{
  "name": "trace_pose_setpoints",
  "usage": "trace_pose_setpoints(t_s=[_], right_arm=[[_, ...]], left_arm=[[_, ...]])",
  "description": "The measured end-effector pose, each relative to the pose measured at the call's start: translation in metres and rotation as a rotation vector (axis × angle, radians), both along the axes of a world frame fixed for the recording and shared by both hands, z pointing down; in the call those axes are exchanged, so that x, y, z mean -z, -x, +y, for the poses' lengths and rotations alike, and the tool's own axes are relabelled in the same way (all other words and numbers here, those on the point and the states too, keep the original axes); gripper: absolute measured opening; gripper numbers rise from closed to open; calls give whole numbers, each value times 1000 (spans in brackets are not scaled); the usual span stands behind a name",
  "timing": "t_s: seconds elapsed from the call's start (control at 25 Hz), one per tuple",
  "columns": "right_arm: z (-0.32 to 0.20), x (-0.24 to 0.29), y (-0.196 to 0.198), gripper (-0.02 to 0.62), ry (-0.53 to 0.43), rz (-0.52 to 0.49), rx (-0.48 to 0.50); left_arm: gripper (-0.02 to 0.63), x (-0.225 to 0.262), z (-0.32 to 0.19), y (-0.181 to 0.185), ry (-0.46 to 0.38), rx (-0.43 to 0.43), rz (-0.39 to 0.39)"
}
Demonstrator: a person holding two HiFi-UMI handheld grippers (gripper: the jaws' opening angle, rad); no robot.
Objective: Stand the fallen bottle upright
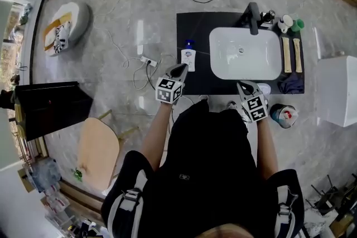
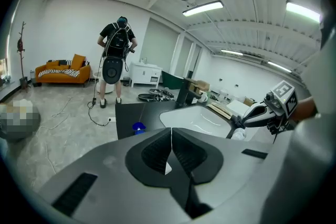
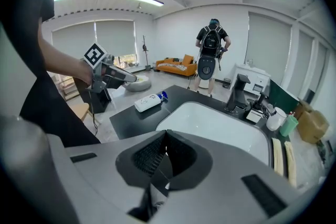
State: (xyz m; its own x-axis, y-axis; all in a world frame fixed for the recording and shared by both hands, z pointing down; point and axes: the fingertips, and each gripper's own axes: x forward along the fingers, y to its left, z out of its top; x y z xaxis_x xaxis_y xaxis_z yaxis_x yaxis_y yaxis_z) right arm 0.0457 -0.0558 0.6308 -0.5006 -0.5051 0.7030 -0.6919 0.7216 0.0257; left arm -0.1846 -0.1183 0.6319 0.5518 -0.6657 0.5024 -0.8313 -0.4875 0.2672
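Fallen bottle (image 1: 188,58) (left of sink (image 1: 262,62))

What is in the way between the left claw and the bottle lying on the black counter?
Nothing that I can see. The left claw, shut and empty, points at the bottle, which lies on its side on the black counter, left of the sink. No other thing shows between claw and bottle.
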Motion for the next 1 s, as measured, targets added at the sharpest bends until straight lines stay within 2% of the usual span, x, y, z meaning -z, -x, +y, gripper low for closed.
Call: trace_pose_setpoints(t_s=[0.24,0.4,0.56,0.8,1.0], right_arm=[[2,-12,-1,58,26,28,-47],[-1,-11,-1,58,41,40,-68],[-8,-12,1,60,48,53,-75],[-16,-10,10,60,54,57,-65],[-15,-13,11,58,70,74,-57]], left_arm=[[17,-24,-33,-1,59,-34,8],[22,-37,-53,1,107,-26,-1],[108,-51,-74,1,183,0,8],[148,-78,-104,3,297,35,-42],[203,-99,-123,-1,420,45,-10]])
